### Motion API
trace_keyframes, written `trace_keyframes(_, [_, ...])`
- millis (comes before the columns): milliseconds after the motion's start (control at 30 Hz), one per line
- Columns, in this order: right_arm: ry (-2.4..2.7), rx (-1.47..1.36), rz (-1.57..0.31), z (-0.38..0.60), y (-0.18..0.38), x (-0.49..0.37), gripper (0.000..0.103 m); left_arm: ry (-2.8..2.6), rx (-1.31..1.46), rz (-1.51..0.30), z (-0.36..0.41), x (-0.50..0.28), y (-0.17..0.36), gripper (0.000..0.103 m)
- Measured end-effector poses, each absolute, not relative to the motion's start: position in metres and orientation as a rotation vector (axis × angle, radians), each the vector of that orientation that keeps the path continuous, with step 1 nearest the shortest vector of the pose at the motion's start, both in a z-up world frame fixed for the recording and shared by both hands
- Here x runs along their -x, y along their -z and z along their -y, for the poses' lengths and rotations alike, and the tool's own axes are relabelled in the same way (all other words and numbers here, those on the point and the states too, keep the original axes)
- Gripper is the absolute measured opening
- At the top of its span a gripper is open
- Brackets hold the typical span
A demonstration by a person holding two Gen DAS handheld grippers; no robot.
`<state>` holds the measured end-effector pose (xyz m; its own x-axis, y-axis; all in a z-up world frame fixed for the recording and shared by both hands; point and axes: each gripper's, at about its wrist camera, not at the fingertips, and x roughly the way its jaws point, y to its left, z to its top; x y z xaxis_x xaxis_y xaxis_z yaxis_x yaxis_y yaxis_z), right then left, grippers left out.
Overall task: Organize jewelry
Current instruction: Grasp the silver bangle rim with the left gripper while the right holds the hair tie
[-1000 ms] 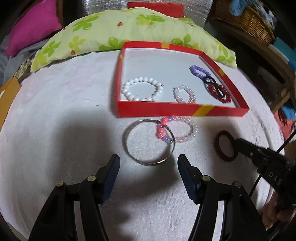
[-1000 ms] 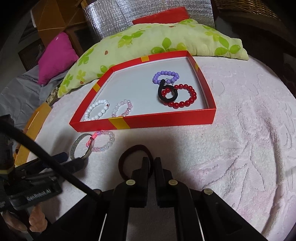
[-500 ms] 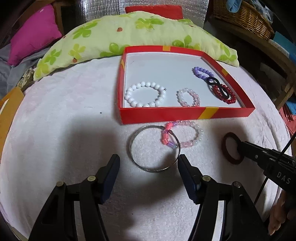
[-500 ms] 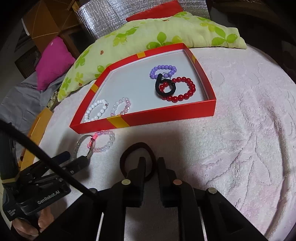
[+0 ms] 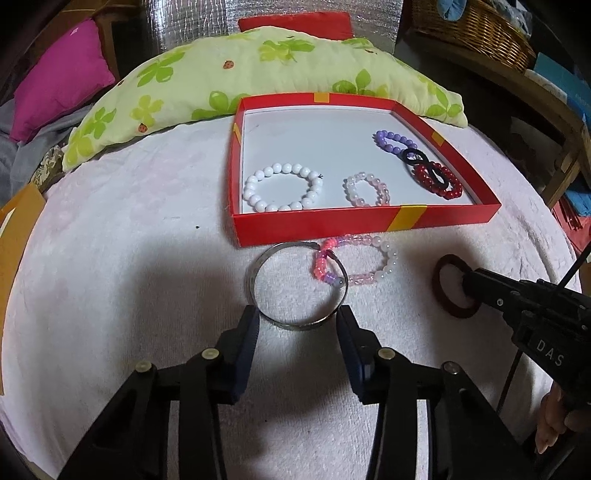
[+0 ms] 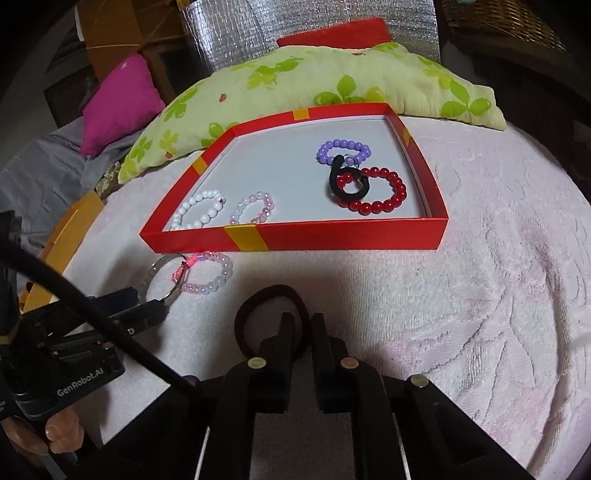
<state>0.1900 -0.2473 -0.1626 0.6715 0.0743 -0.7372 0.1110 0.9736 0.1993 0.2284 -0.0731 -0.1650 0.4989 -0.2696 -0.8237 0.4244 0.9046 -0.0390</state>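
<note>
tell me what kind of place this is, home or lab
Most likely a home, perhaps a bedroom: a leaf-print pillow and pink cushion lie behind the white towel-covered surface, with a wicker basket nearby.

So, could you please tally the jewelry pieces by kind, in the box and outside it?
Beaded bracelets: 5 (white, pale pink, purple, red, pink mixed)
Hair ties: 2 (black, dark maroon)
Metal bangle: 1
Total: 8

Five bead bracelets [image 5: 282, 188], two hair ties [image 5: 455, 287], one bangle [image 5: 295, 284], one box [image 5: 365, 224]
</note>
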Motion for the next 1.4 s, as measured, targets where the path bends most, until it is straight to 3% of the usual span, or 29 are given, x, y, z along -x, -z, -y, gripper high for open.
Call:
trace_keyframes(167, [0.033,-0.24,-0.854,0.249,0.166,-0.192,0.01,0.42,-0.127,-0.99,0.068,-0.233,0.166,0.045])
trace_keyframes(233, [0.034,-0.248,-0.857,0.25,0.166,-0.192,0.011,0.418,-0.101,-1.005,0.066,-0.235,0.166,0.054])
trace_keyframes(433, [0.036,-0.28,-0.859,0.252,0.168,-0.192,0.011,0.415,-0.069,-1.007,0.064,-0.238,0.165,0.064])
trace_keyframes(800, [0.021,-0.379,-0.854,0.262,0.163,-0.191,0.013,0.413,-0.127,-0.985,0.076,-0.248,0.171,0.064])
trace_keyframes(1067, [0.004,-0.357,-0.83,0.256,0.166,-0.196,0.026,0.428,-0.197,-0.912,0.083,-0.235,0.166,0.06])
trace_keyframes(1133, [0.001,-0.316,-0.825,0.253,0.166,-0.196,0.026,0.423,-0.21,-0.893,0.083,-0.232,0.164,0.06])
trace_keyframes(1233, [0.004,-0.271,-0.816,0.25,0.163,-0.194,0.01,0.417,-0.203,-0.885,0.078,-0.229,0.162,0.06])
trace_keyframes(1400, [-0.002,-0.267,-0.786,0.252,0.155,-0.187,0.01,0.404,-0.196,-0.864,0.069,-0.216,0.154,0.06])
